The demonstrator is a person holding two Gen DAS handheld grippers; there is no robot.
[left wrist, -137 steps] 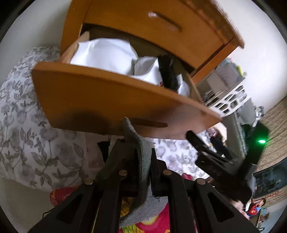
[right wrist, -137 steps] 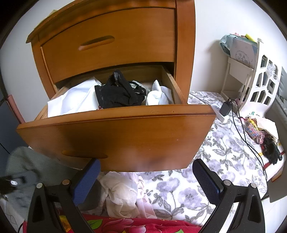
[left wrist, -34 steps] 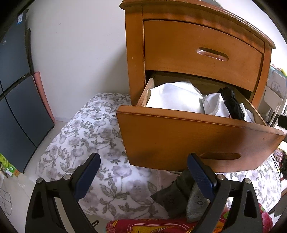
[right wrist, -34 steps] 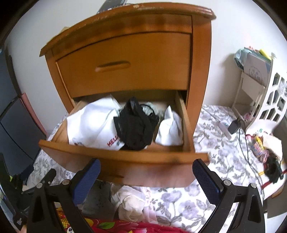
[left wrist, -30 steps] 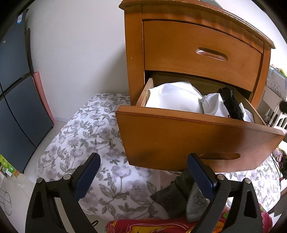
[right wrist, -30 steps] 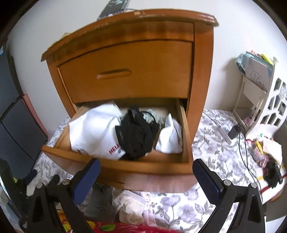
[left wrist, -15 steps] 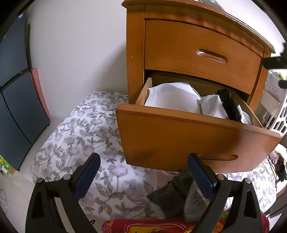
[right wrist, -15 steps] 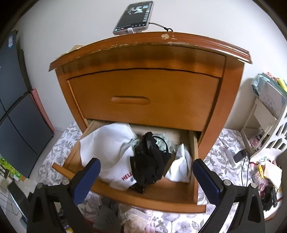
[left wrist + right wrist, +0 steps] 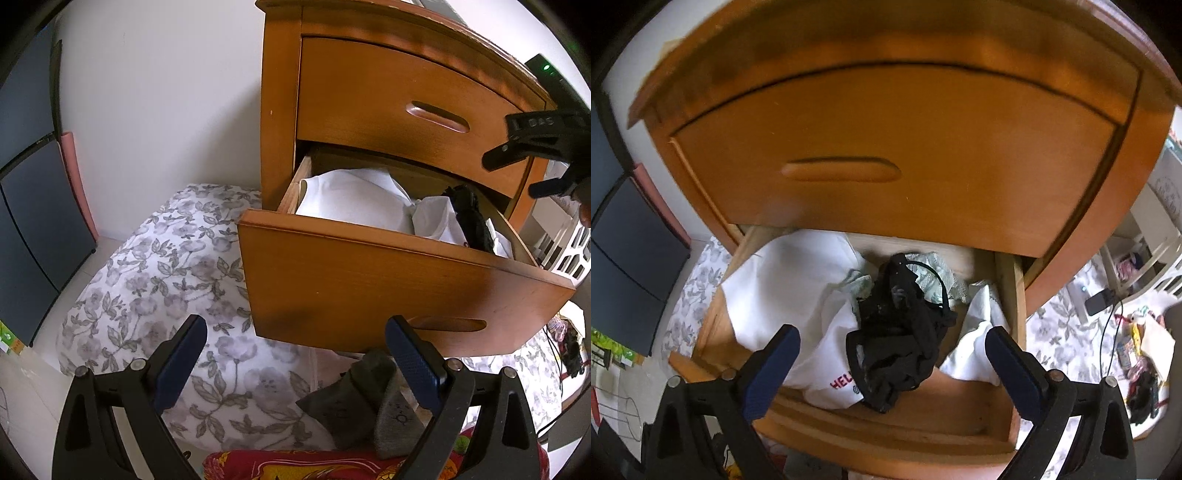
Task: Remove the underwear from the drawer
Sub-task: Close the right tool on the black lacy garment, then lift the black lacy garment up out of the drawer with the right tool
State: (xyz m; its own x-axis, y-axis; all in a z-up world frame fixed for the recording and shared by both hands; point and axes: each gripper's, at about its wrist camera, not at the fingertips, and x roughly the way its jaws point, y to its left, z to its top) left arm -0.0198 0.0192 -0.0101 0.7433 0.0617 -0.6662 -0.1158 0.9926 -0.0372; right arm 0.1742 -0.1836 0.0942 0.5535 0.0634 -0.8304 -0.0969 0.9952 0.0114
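Right gripper (image 9: 892,354) sits above the open lower drawer (image 9: 886,435), jaws wide apart, nothing in them. Black underwear (image 9: 897,343) lies bunched mid-drawer, roughly between the two fingers, draped half over the white shirt (image 9: 790,295) with red lettering, with a white garment (image 9: 979,343) just beside it on the right and a pale green lace piece (image 9: 934,277) behind.

Left gripper (image 9: 295,363) hangs low in front of the drawer face, jaws also apart and empty, above a grey garment (image 9: 362,402) on the floral bedding (image 9: 155,266).

Risks, as I judge them:
- Closing too deep probably pinches the white shirt along with the black fabric; both come up together.
- The black strap (image 9: 932,277) loops back over the green lace; it could drag that out too.
- The upper drawer front (image 9: 886,155) overhangs closely; a steep descent could knock the gripper body on it.
- Thin limp fabric: a pinch on one edge may slip.

Orientation: the pile's long axis runs front-to-back, tilted slightly, strap end toward the drawer's rear, bulk toward the front panel. No clear waistband direction visible.
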